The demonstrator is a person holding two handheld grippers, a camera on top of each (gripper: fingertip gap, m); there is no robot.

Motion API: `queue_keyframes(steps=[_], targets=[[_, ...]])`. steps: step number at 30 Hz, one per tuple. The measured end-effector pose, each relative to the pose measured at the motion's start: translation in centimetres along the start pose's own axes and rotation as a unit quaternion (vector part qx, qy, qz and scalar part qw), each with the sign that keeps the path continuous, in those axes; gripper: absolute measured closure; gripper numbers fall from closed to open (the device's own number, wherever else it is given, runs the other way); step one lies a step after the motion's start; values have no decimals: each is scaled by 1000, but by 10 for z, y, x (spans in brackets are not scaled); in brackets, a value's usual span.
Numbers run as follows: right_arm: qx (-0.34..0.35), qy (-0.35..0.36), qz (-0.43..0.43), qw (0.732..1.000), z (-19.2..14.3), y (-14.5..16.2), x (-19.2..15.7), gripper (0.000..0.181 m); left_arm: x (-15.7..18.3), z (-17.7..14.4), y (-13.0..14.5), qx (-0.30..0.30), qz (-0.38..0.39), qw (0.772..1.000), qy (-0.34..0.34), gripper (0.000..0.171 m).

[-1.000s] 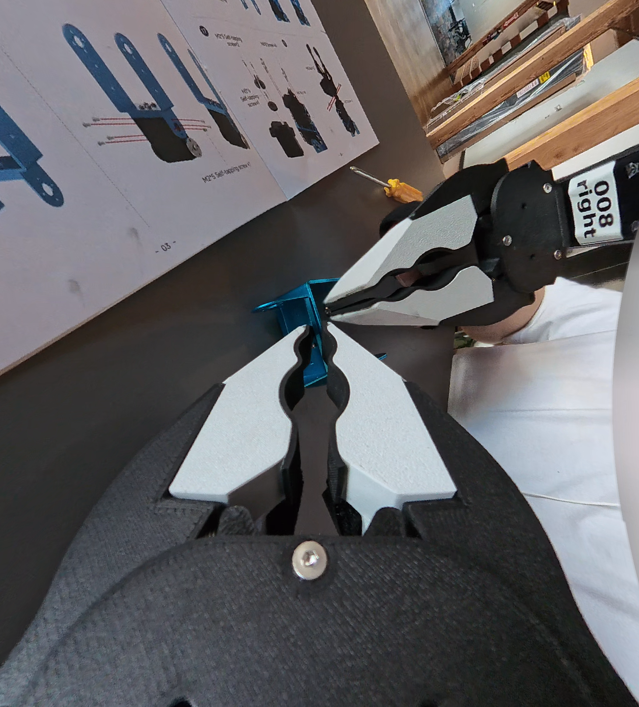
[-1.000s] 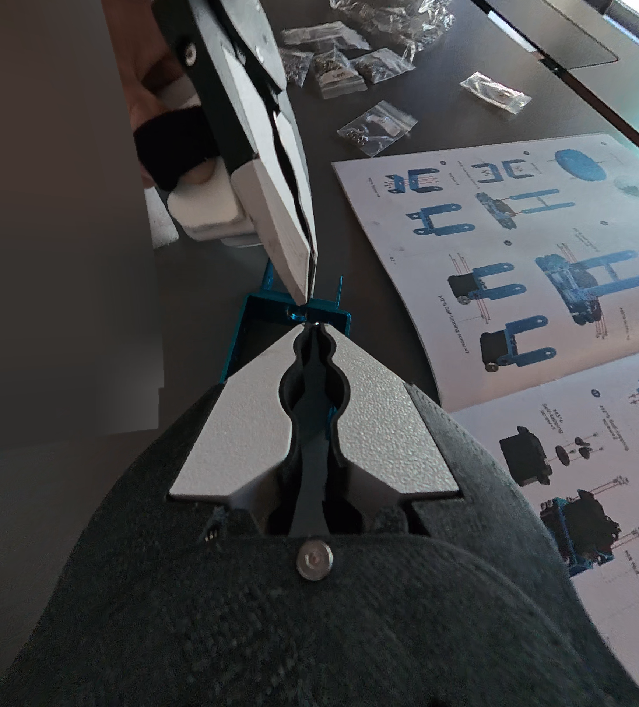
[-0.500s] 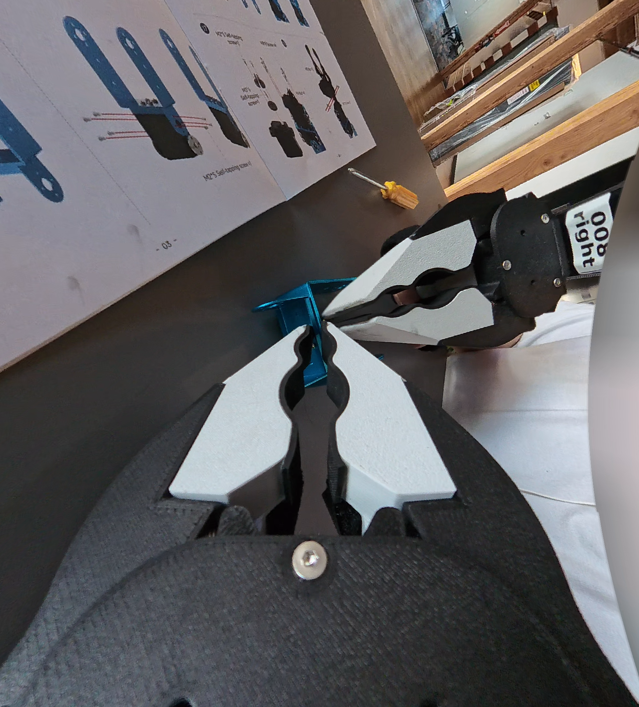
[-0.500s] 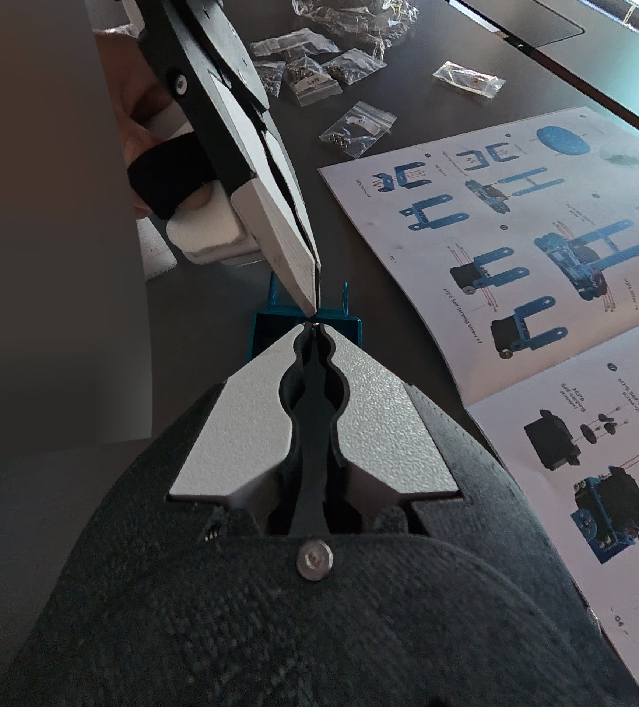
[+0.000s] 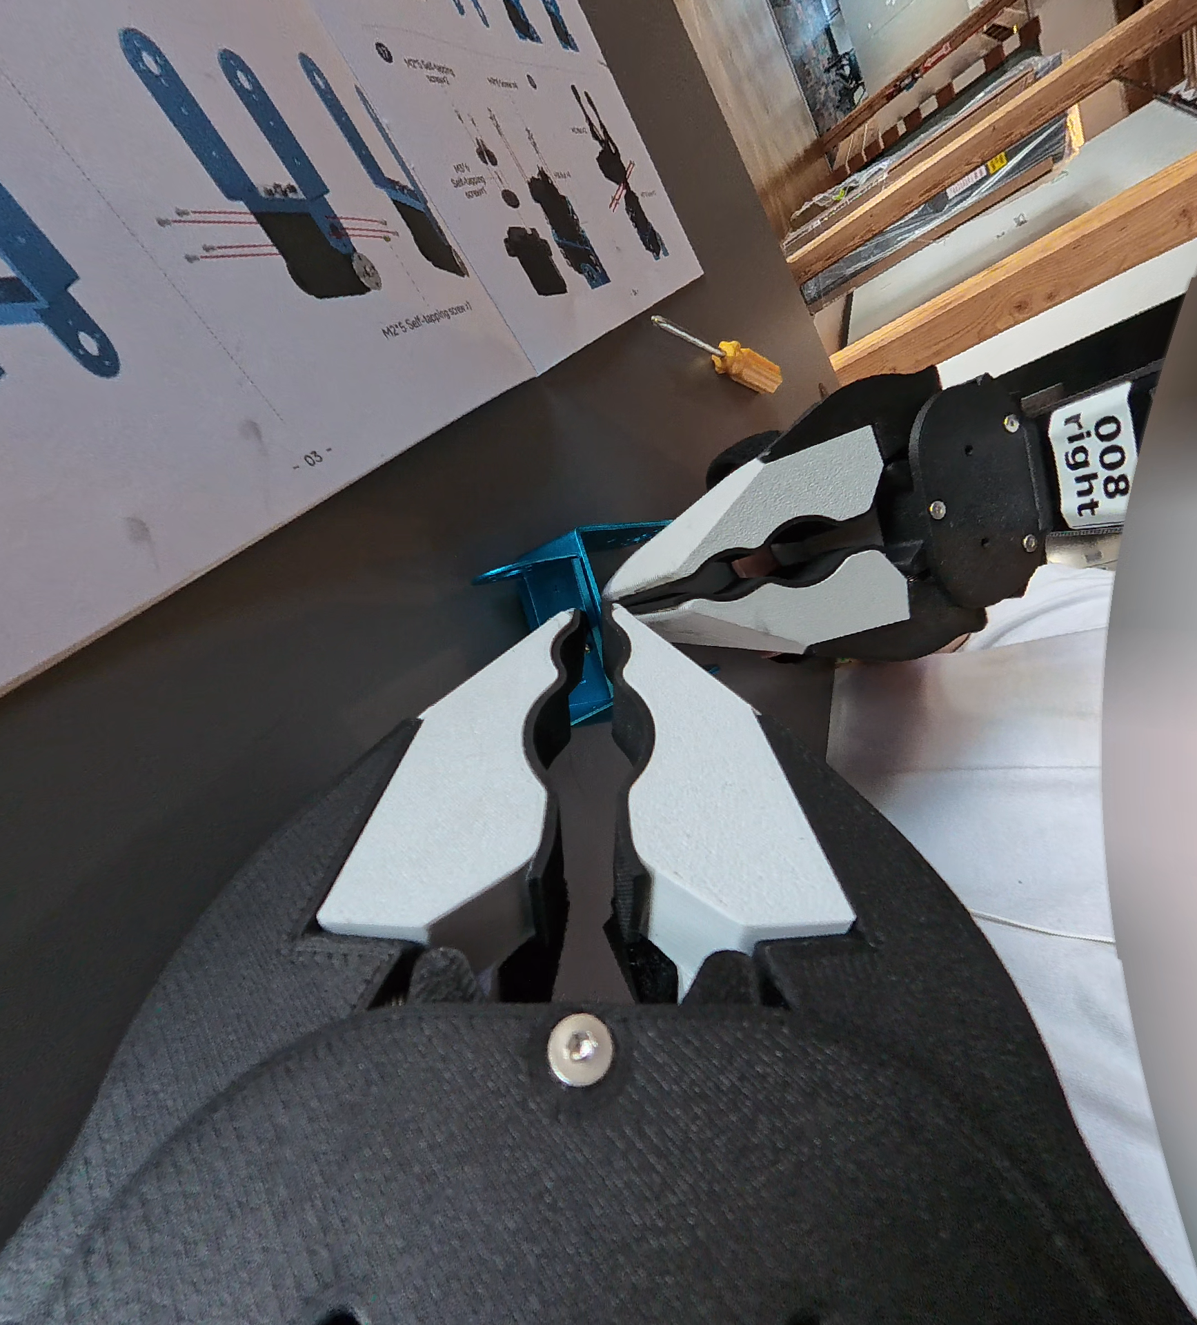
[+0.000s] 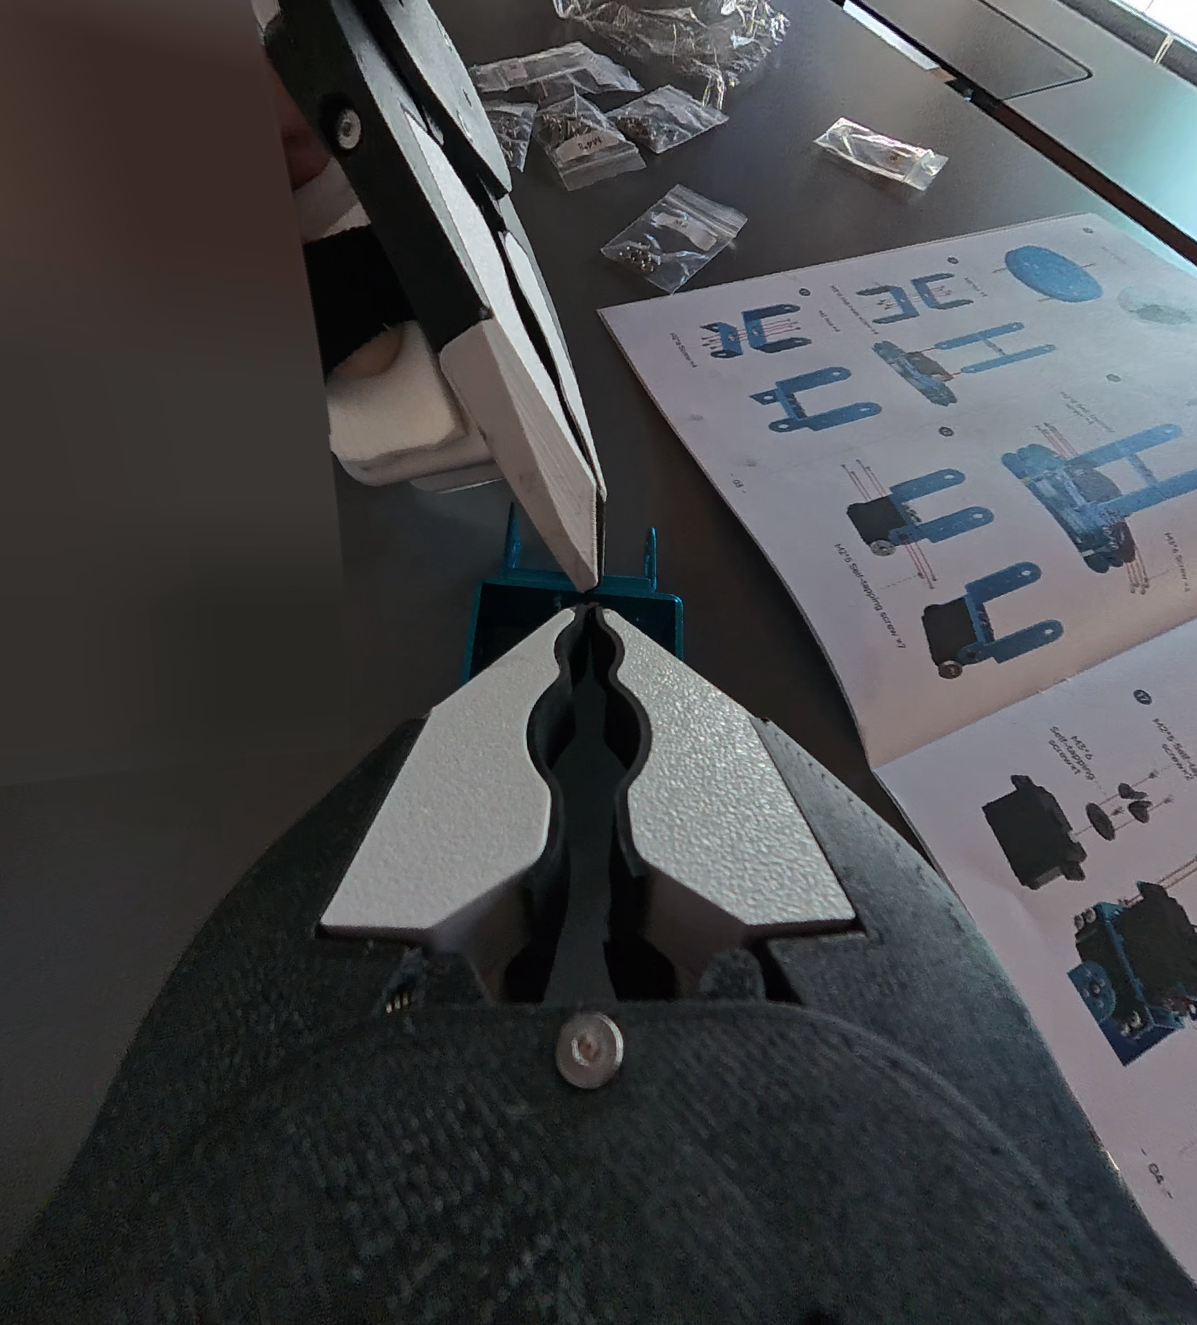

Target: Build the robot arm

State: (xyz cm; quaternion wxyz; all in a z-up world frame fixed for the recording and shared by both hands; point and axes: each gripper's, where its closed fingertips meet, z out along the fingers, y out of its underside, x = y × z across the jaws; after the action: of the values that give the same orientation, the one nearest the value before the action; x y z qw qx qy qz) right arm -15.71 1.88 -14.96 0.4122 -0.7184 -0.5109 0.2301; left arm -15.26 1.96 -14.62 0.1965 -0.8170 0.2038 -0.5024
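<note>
Each wrist camera sits close behind its own gripper and looks forward along the fingers, steeply angled to the dark table (image 5: 237, 717). The left view faces the right gripper (image 5: 613, 595); the right view faces the left gripper (image 6: 592, 573). Both views share the blue bracket (image 5: 559, 581) and the printed manual (image 6: 939, 502).

Both tools' tips crowd the blue bracket (image 5: 566, 595); booklet (image 6: 1011, 502) nearby.
</note>
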Motion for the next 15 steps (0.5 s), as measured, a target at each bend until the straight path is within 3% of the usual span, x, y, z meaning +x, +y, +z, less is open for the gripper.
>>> queue_keyframes(steps=[15], targets=[[-1,-6,7,1000,0,1,0,181,0,0,0,0,0,1000,0,169]])
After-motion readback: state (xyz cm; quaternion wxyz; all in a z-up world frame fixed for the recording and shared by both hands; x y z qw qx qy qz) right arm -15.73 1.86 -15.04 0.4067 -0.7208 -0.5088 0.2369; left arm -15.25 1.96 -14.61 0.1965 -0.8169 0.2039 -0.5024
